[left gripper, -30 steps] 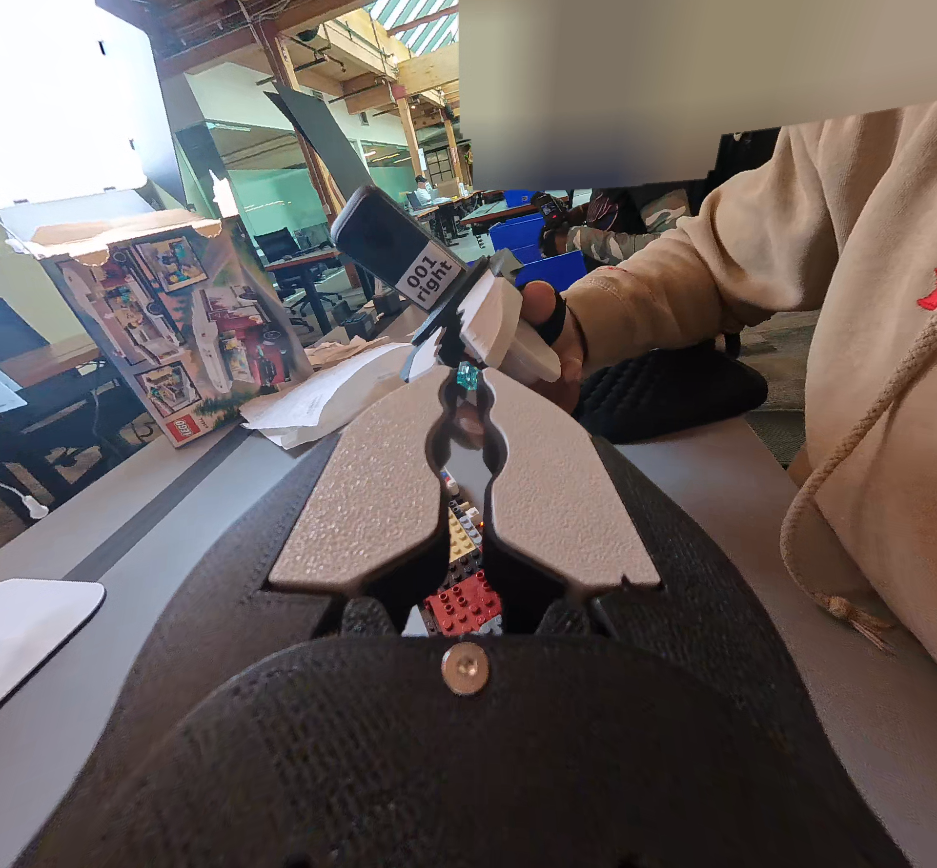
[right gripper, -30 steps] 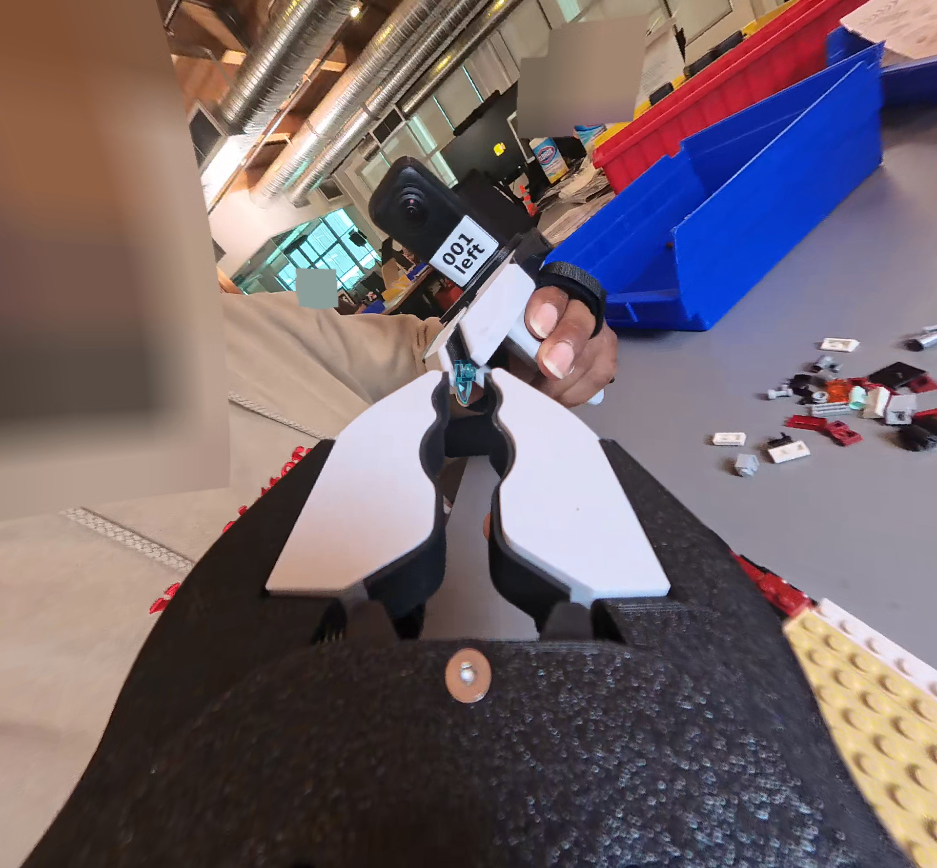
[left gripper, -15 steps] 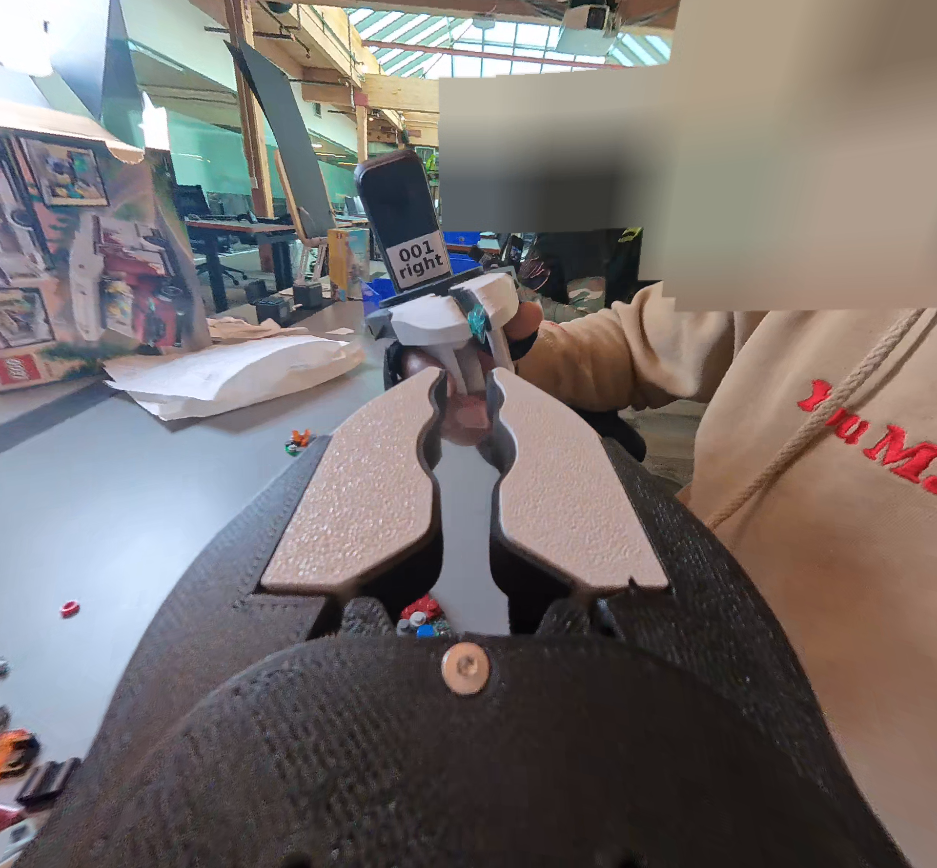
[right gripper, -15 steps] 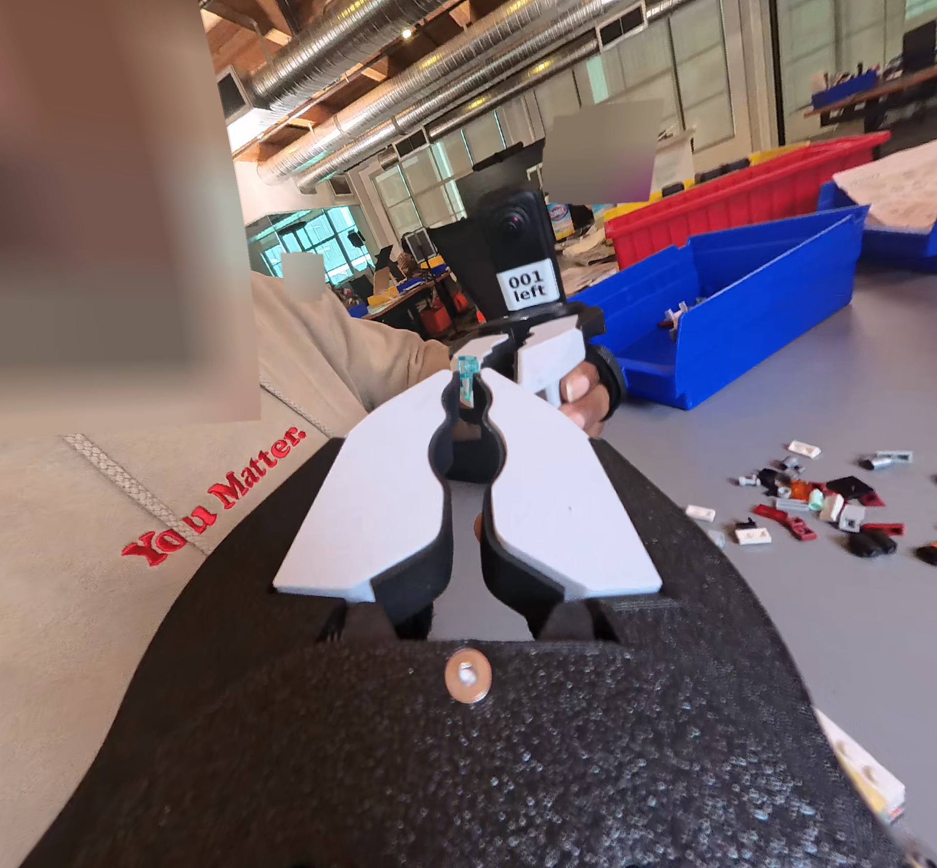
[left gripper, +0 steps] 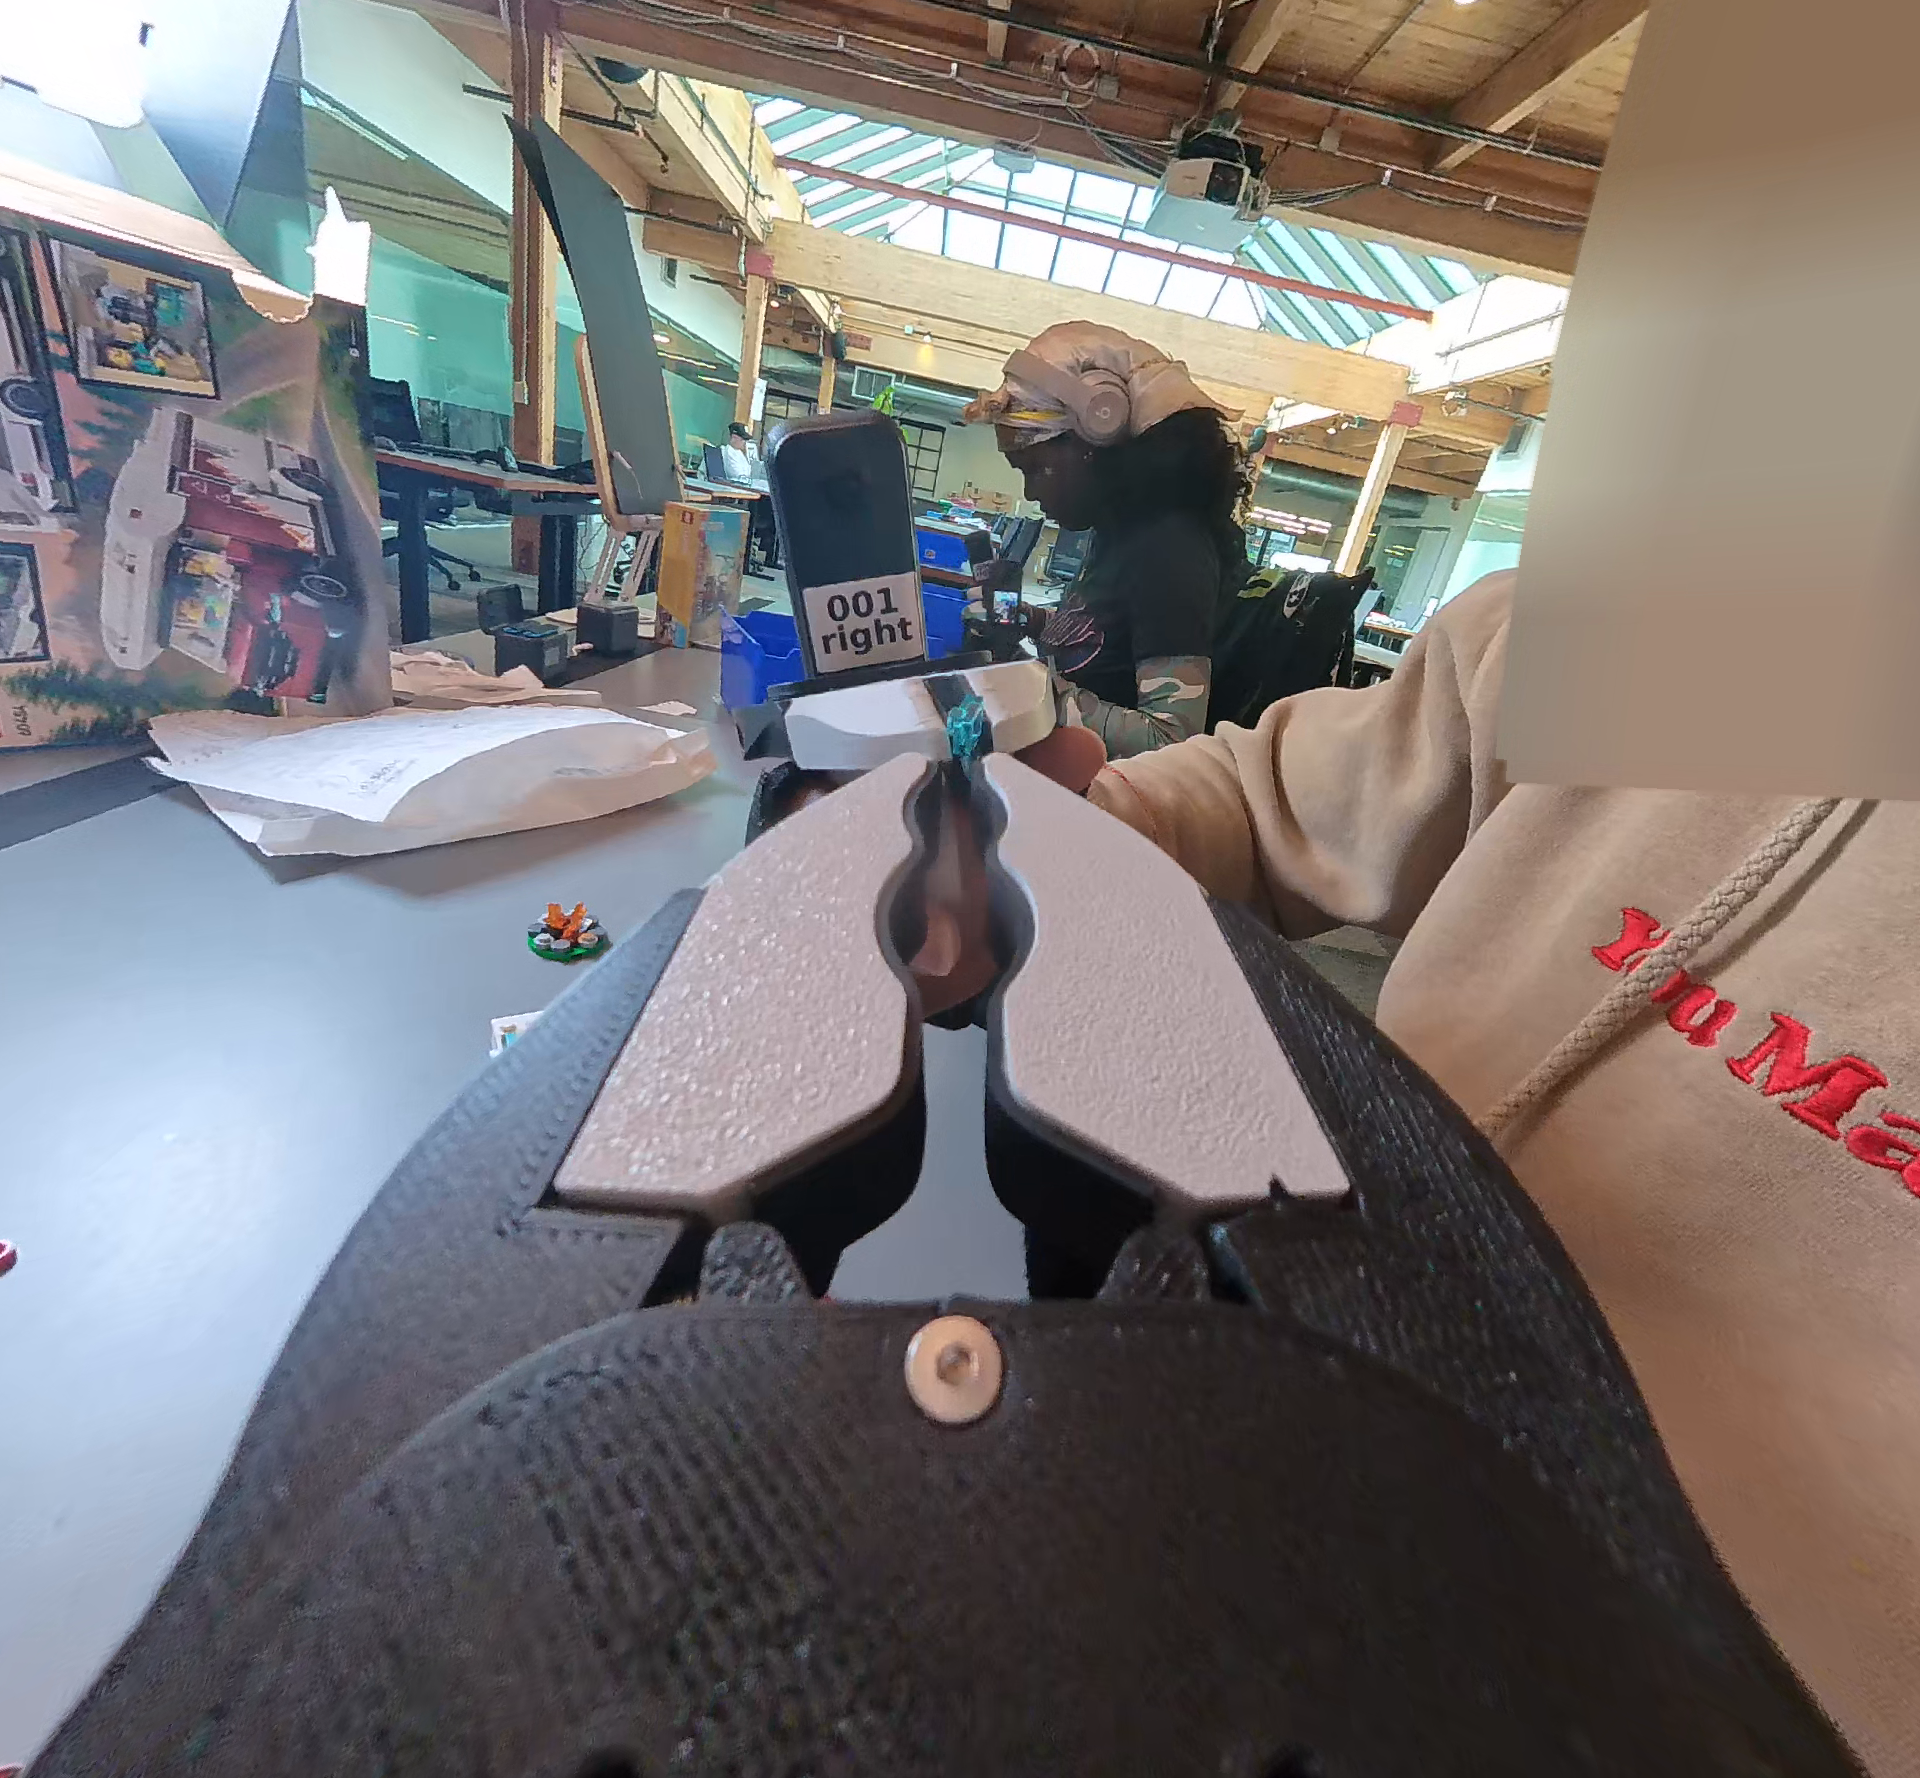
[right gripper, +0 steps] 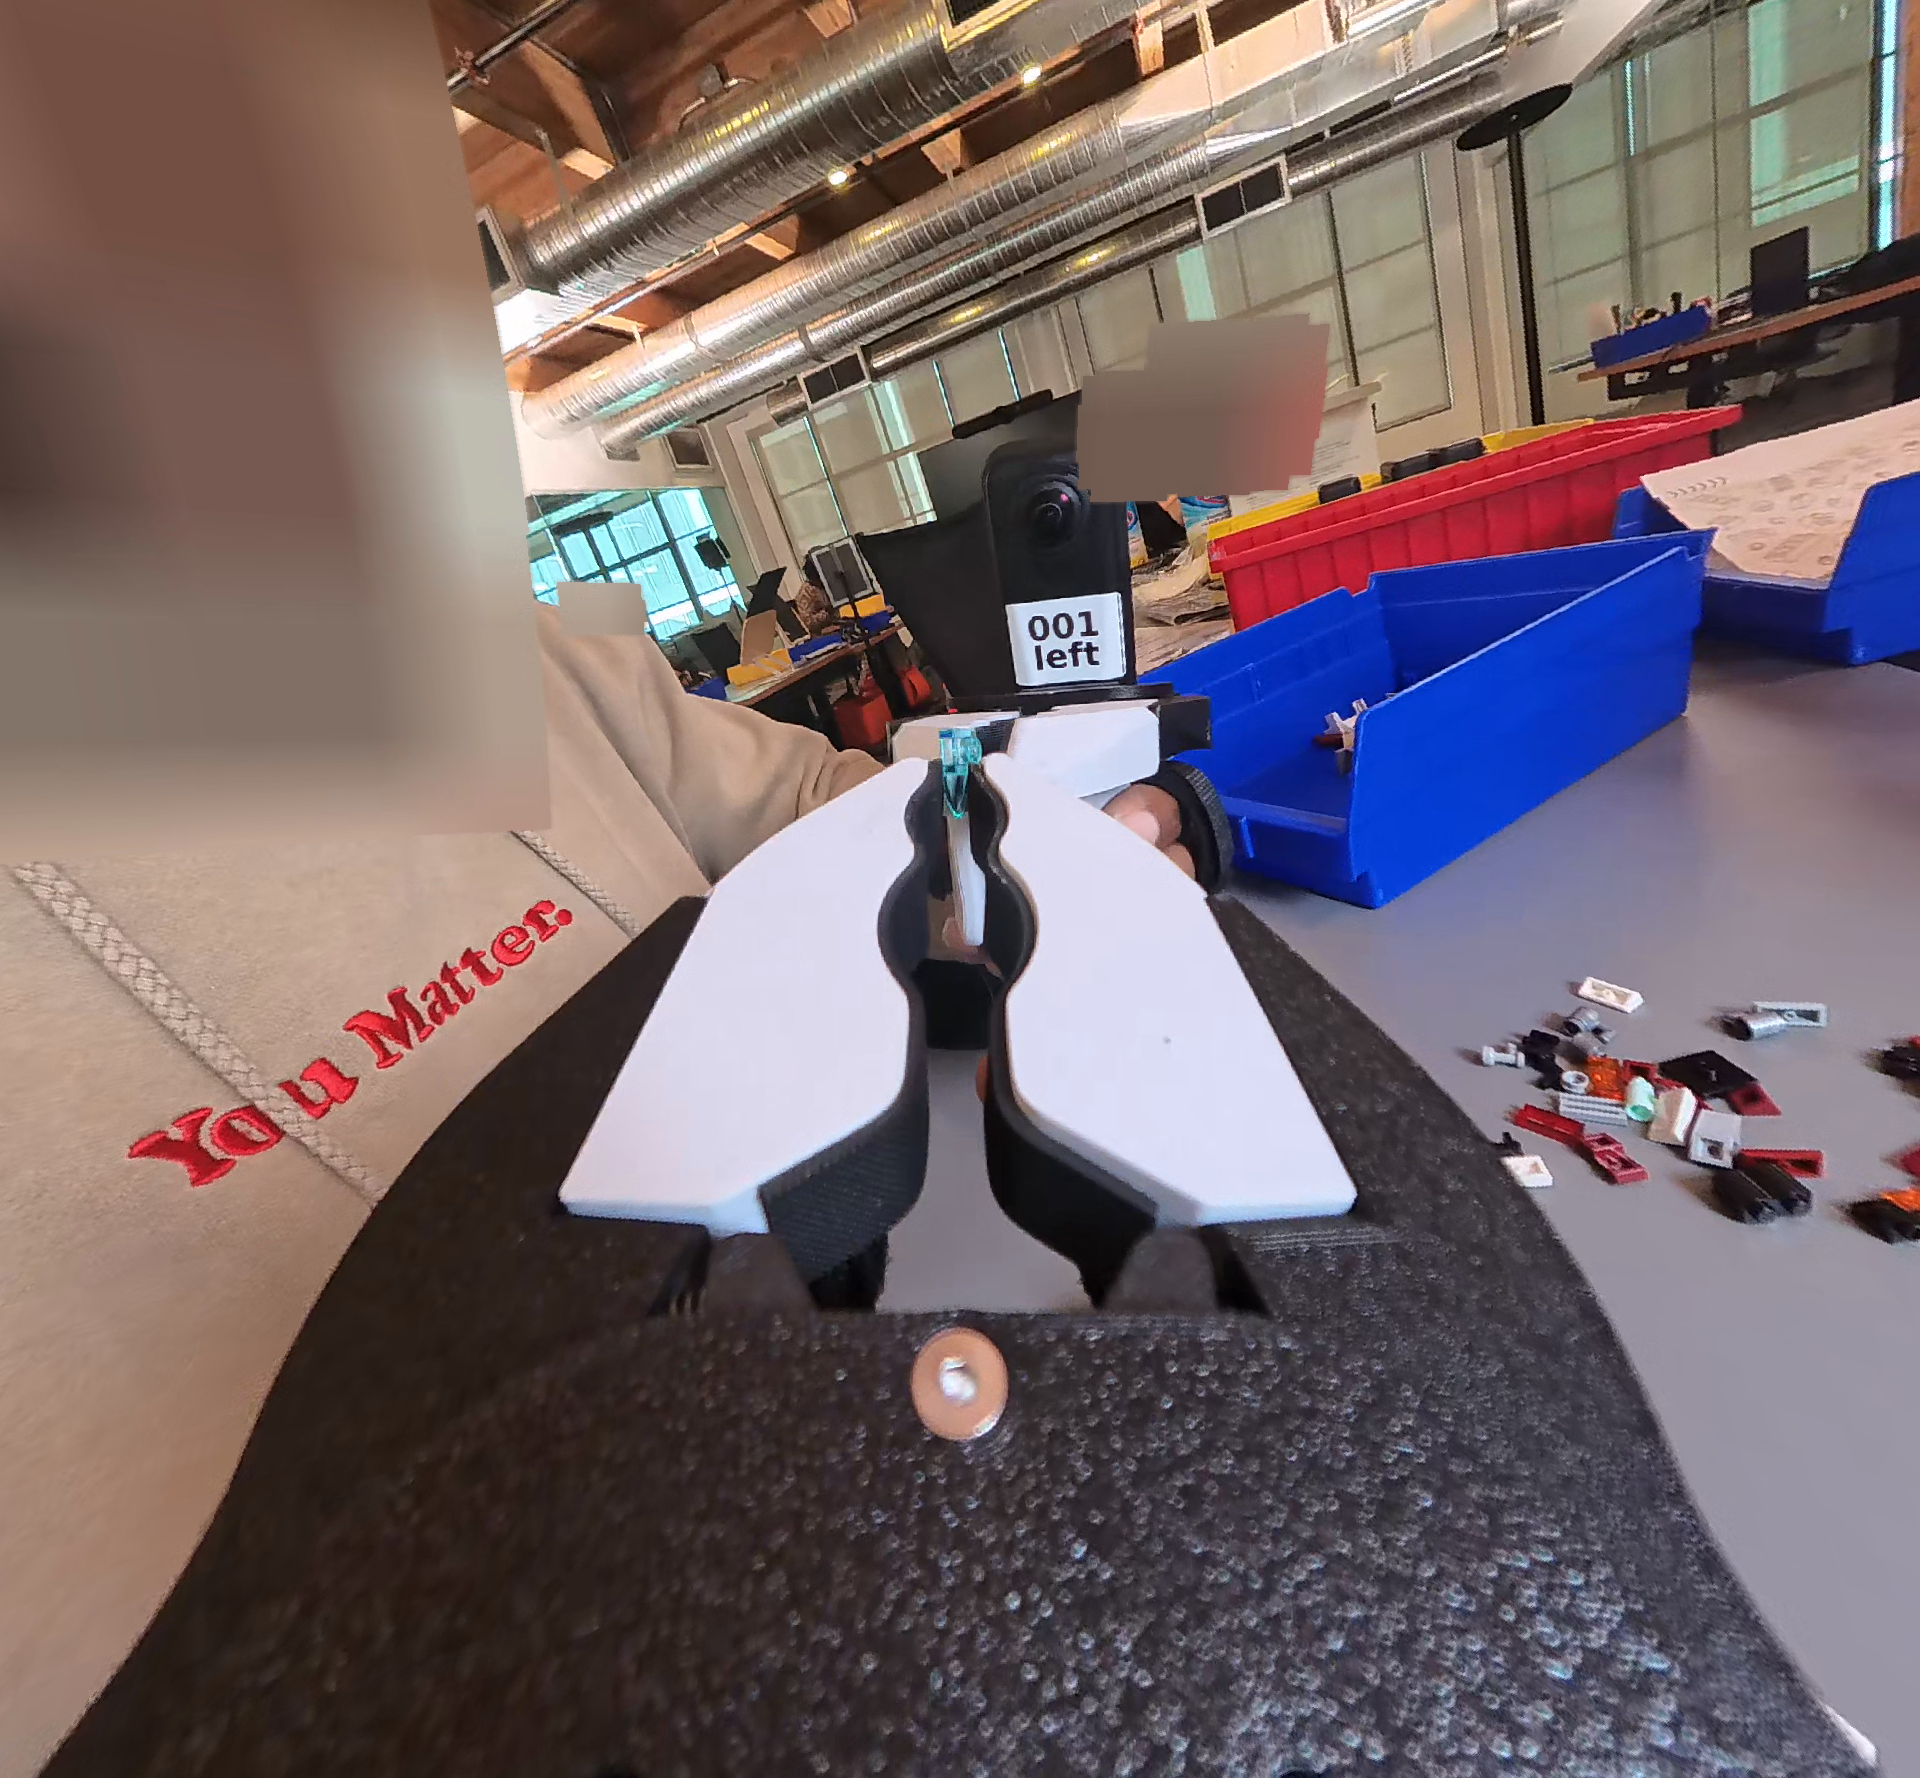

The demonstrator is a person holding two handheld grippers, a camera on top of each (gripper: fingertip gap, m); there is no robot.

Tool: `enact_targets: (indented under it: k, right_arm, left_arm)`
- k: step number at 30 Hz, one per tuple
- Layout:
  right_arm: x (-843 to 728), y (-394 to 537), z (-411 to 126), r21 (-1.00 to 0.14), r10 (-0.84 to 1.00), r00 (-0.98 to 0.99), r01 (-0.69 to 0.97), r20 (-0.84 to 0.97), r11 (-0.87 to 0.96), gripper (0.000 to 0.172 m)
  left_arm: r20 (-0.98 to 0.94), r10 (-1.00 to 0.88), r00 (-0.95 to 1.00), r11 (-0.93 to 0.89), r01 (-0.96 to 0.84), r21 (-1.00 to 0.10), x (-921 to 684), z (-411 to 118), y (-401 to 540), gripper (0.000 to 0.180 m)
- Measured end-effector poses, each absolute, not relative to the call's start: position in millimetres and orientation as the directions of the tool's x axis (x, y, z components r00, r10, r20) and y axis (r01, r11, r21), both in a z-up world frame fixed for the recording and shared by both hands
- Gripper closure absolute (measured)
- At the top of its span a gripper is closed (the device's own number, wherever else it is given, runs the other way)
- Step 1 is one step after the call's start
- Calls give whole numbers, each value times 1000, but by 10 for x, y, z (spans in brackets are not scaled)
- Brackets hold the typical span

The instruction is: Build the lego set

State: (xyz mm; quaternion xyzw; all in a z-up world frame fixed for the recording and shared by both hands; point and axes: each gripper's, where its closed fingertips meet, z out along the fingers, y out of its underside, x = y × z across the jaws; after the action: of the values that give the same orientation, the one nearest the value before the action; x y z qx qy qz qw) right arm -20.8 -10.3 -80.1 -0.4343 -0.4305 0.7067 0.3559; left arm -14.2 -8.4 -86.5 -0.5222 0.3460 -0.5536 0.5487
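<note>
Both grippers meet tip to tip above the grey table [right gripper: 1558, 845]. Right gripper [right gripper: 957, 772] is clamped on a small translucent teal brick [right gripper: 956, 767], at 12 o'clock in its view. Left gripper [left gripper: 961, 760] is nearly closed w/ fingertips at the same brick; grip on it can't be told. Loose bricks [right gripper: 1683, 1120] lie at 3 o'clock, blue bin [right gripper: 1455, 752] beyond.

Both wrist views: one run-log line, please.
right gripper: shut on small translucent teal brick | left gripper: tips at same brick | both above grey table
</note>
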Motion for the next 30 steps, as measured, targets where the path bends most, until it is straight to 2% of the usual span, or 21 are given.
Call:
enact_targets:
  k: [11, 17, 20, 23, 26, 30]
  right_arm:
    - [-265, 34, -878, -965, 969, -190, -180, -155, -190, 167]
    - [-293, 117, -957, -977, 983, -119, -150, -136, -153, 167]
    - [-303, 149, -1004, -981, 984, -102, -113, -148, -159, 158]
    - [-291, 242, -1047, -980, 980, -61, -58, -189, -193, 157]
    - [-297, 361, -1164, -966, 966, 14, 33, -258, -258, 156]
    - [-365, 412, -1246, -931, 930, 87, 51, -356, -361, 154]
  left_arm:
    - [359, -921, 154, -299, 312, -902, -182, -922, 51, 179]
    - [343, -909, 238, -275, 276, -921, -206, -997, 132, 180]
    - [194, -903, 385, -144, 155, -977, -239, -1060, 210, 180]
    - [-132, -818, 560, 97, -92, -991, -346, -1118, 328, 180]
    - [-463, -640, 614, 285, -370, -884, -444, -1152, 414, 180]
    - [-694, -454, 559, 355, -601, -716, -478, -1254, 490, 180]
